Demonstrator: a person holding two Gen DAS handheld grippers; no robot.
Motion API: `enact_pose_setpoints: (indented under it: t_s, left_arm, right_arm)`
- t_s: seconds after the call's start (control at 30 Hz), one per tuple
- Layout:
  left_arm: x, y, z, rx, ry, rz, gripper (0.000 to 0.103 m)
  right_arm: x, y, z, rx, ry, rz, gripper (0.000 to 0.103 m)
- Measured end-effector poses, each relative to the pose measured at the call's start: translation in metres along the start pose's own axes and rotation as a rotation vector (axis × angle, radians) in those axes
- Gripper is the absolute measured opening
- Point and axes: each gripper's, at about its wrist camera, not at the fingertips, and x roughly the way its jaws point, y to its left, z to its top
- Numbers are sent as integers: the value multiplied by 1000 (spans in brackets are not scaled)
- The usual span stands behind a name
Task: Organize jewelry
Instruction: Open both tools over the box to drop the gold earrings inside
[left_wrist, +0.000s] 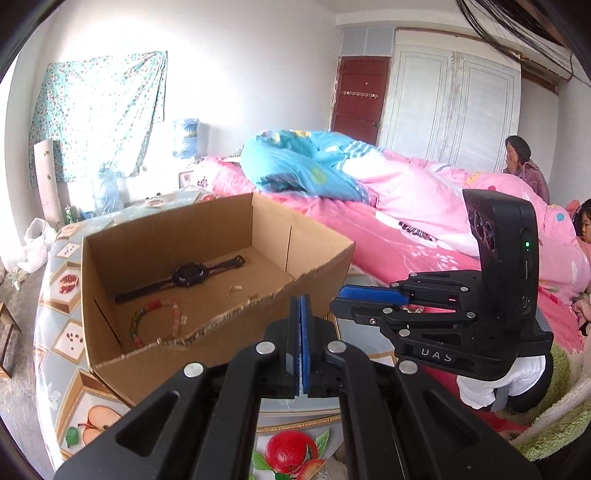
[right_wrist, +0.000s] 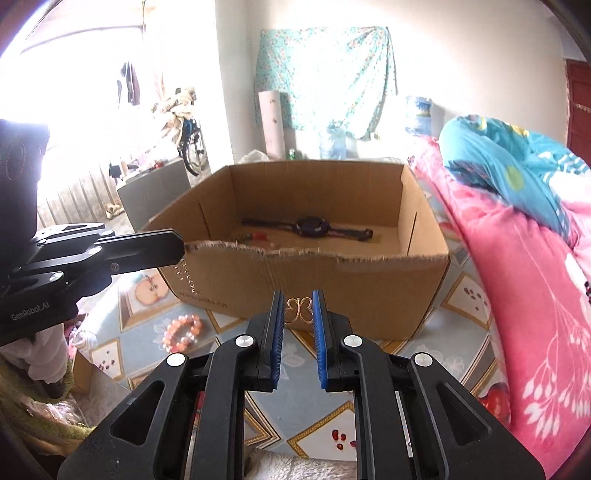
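Closest to the lens in the left wrist view, the left gripper (left_wrist: 300, 306) is seen at lower centre with its blue pads pressed flat together and nothing between them. Behind it, left of centre, an open cardboard box (left_wrist: 317, 254) is set on a table covered with a fruit-patterned cloth (left_wrist: 66, 280). On the box floor a black watch (left_wrist: 188, 275) is laid out flat, with a beaded bracelet (left_wrist: 155, 319) just in front of it. At the right the right gripper (left_wrist: 343, 301) is viewed from the side, pointing left, carried by a white-gloved hand (left_wrist: 498, 384). A pink bedspread (left_wrist: 406, 236) fills the frame behind it.

Nearest in the right wrist view, at lower centre, the right gripper (right_wrist: 298, 308) is narrowed onto a gold butterfly ring (right_wrist: 298, 310), held upright between the pads in front of the box's near wall (right_wrist: 295, 280). The watch (right_wrist: 312, 226) is visible inside the box. An orange bead bracelet (right_wrist: 183, 332) lies on the cloth at lower left, outside the box. The left gripper (right_wrist: 177, 245) enters from the left edge.
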Motion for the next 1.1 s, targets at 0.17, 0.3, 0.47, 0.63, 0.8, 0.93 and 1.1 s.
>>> enact_pose_setpoints:
  t_s: [0.17, 0.3, 0.47, 0.63, 0.8, 0.93, 1.1]
  left_arm:
    - [6, 11, 33, 21, -31, 19, 0]
    - [40, 37, 53, -32, 69, 49, 0]
    - [92, 83, 67, -155, 257, 32, 0]
    - [131, 108, 66, -213, 381, 51, 0]
    - [150, 117, 62, -280, 445, 57, 15]
    - [148, 120, 64, -300, 418, 62, 29]
    - [142, 119, 69, -303, 393, 68, 29]
  right_arm:
    - [1, -8, 32, -5, -46, 48, 13]
    - [35, -19, 45, 19, 22, 113, 13]
    - [85, -22, 68, 33, 184, 189, 13]
    - [124, -13, 79, 12, 334, 218, 14]
    - [143, -13, 80, 17, 394, 213, 15]
    - [140, -19, 84, 53, 383, 229, 17]
    - [122, -23, 86, 79, 337, 230, 18]
